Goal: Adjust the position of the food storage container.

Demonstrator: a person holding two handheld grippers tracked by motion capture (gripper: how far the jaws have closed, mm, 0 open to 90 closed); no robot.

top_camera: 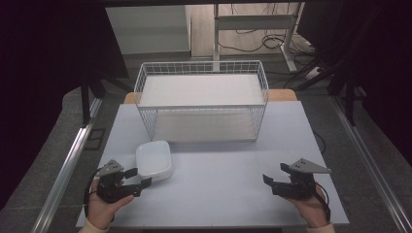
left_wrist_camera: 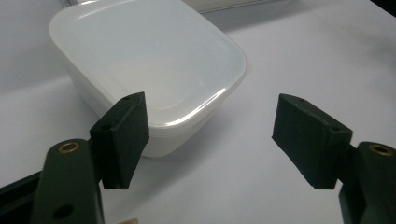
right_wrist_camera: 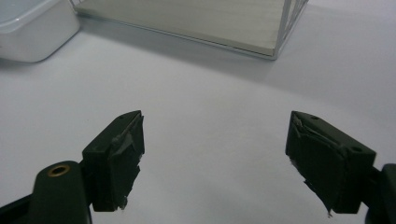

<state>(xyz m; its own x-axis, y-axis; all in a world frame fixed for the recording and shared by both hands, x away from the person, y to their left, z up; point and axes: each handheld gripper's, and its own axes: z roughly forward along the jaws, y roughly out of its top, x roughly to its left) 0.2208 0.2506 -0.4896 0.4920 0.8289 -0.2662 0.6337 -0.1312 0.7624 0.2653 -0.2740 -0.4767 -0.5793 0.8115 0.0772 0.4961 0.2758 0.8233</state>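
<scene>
1. High view: I see a pale grey table (top_camera: 218,189) with a white wire rack (top_camera: 201,99) standing at its far middle, a flat white shelf on top and another at its base. A white, round-cornered plastic container (top_camera: 153,160) sits in front of the rack's left end, well clear of it. My left gripper (top_camera: 133,180) lies just beside the container's near edge, jaws spread wide and empty. My right gripper (top_camera: 278,175) rests well apart on the bare right side, jaws also spread, holding nothing.
2. Left gripper view: the black jaws stand wide apart. The container (left_wrist_camera: 149,60) is glossy, closed by a smooth translucent lid; the left jaw overlaps its near corner, whether touching I cannot tell.
3. Right gripper view: matte, scuffed jaw pads gape over bare tabletop. The rack's (right_wrist_camera: 280,28) thin wire corner and the container's side (right_wrist_camera: 32,32) lie beyond.
</scene>
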